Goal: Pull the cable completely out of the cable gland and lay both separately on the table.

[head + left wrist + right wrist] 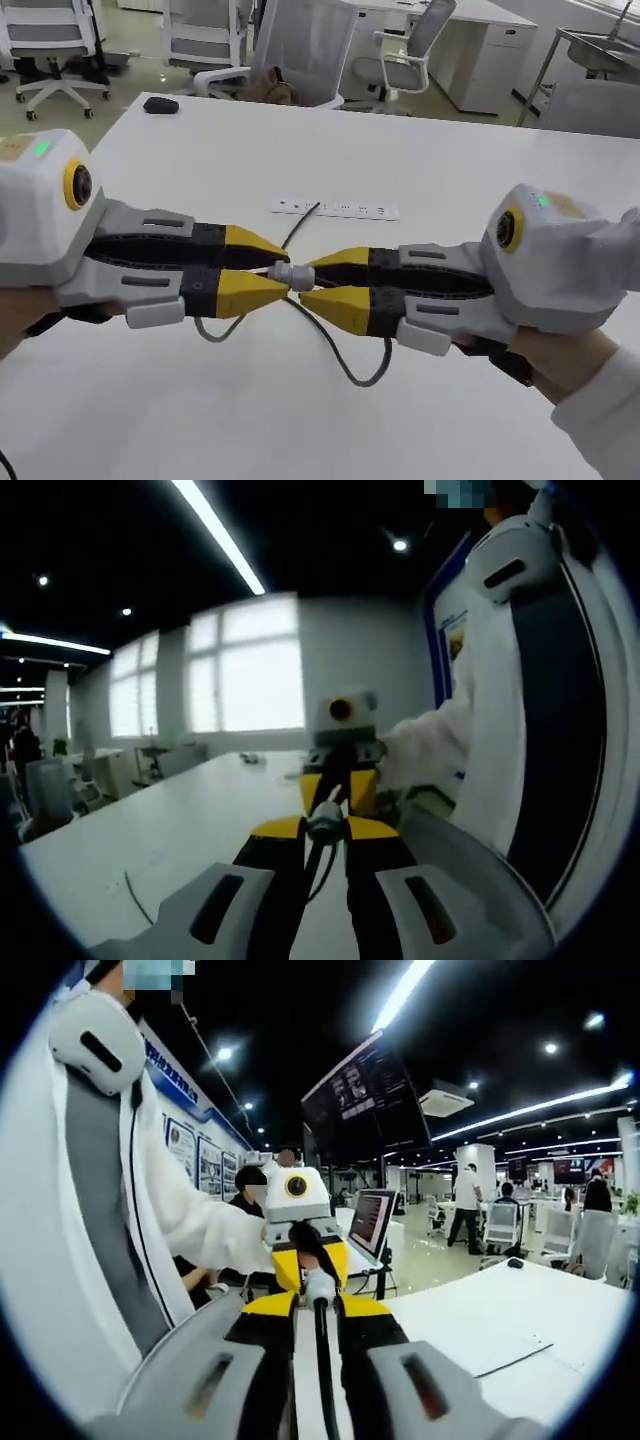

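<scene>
Cable gland (290,273) dead centre in head view, between both tongs | left gripper (283,268) clamped shut on it | right gripper (308,278) tip to tip with the left, pinching the cable (345,372) just beside the gland | cable loops down onto the table (450,140), lower centre | power strip (335,209) just above centre

My head view looks down from close above the table (430,140), left gripper (279,268) and right gripper (305,279) meeting tip to tip. Each gripper view faces along its jaws at the other, very near; all three share the cable gland (289,274) and cable (345,366).
</scene>
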Available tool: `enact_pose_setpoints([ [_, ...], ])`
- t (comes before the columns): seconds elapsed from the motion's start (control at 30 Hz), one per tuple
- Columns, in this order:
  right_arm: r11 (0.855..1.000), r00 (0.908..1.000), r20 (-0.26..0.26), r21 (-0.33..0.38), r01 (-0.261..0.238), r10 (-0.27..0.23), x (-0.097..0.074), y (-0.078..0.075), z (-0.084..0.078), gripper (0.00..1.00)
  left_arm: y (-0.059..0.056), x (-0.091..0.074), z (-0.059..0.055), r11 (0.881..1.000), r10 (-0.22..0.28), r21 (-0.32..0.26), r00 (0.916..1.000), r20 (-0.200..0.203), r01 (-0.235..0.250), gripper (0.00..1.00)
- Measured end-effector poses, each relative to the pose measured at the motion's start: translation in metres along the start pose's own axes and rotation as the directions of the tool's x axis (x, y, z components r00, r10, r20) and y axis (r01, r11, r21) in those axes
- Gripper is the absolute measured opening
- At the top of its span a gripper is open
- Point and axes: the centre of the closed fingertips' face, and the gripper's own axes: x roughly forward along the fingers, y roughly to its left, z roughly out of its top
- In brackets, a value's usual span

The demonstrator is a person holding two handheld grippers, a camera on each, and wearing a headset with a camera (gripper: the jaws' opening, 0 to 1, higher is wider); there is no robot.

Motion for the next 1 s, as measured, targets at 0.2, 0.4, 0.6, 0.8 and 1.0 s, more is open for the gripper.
enact_pose_setpoints([
  [0.2,1.0,0.9992,-0.025,0.002,-0.031,0.031,0.002,0.0,0.001,0.12,-0.001,0.002,0.006,1.0,0.008,0.029,0.9995,0.029,-0.009,0.15],
  [0.4,0.999,0.9989,-0.034,-0.003,-0.034,0.034,0.002,0.001,0.001,0.11,0.0,0.002,0.005,0.999,0.014,0.028,0.9997,0.021,-0.015,0.15],
  [0.6,1.0,0.9988,-0.038,0.0,-0.03,0.03,0.001,-0.001,0.005,0.1,0.003,0.0,0.008,0.997,0.04,0.06,0.9983,0.041,-0.042,0.16],
  [0.8,0.999,0.9982,-0.035,-0.017,-0.049,0.049,0.001,-0.002,0.01,0.09,0.005,-0.001,0.01,0.998,0.047,0.032,0.9976,0.05,-0.049,0.18],
  [1.0,0.998,0.9979,-0.007,0.013,-0.064,0.064,0.003,-0.001,0.013,0.09,0.003,-0.003,0.012,0.999,0.027,0.018,0.9975,0.065,-0.028,0.17],
])
